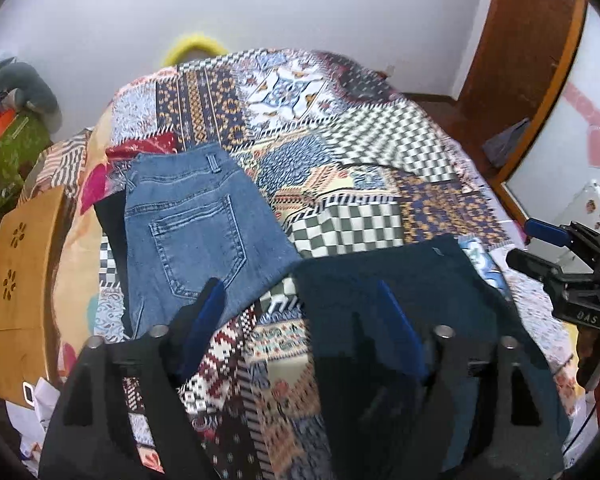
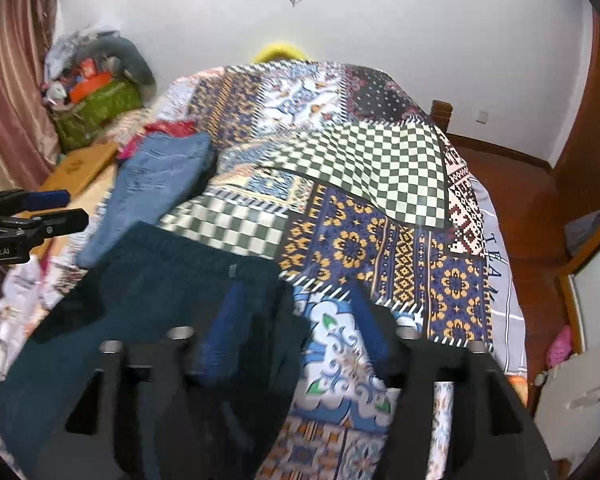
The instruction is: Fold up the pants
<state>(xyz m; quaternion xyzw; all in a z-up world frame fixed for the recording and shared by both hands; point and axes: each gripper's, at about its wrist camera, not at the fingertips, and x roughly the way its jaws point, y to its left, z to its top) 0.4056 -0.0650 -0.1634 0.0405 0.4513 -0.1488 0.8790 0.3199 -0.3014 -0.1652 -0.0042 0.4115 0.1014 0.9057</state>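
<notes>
Above the patchwork bedspread (image 2: pixel 380 208), both hand-held grippers tilt steeply downward toward the dark teal pants (image 1: pixel 416 292), which lie folded on the bed's near edge. The left hand-held gripper (image 1: pixel 300 300) hangs with its jaws spread wide, one blue finger (image 1: pixel 210 312) near the blue jeans (image 1: pixel 196 232), the other over the teal pants' left part. The right hand-held gripper (image 2: pixel 296 312) is likewise spread, its left finger over the pants' right edge; through the blur, nothing seems pinched. The jeans lie just left of the teal pants.
</notes>
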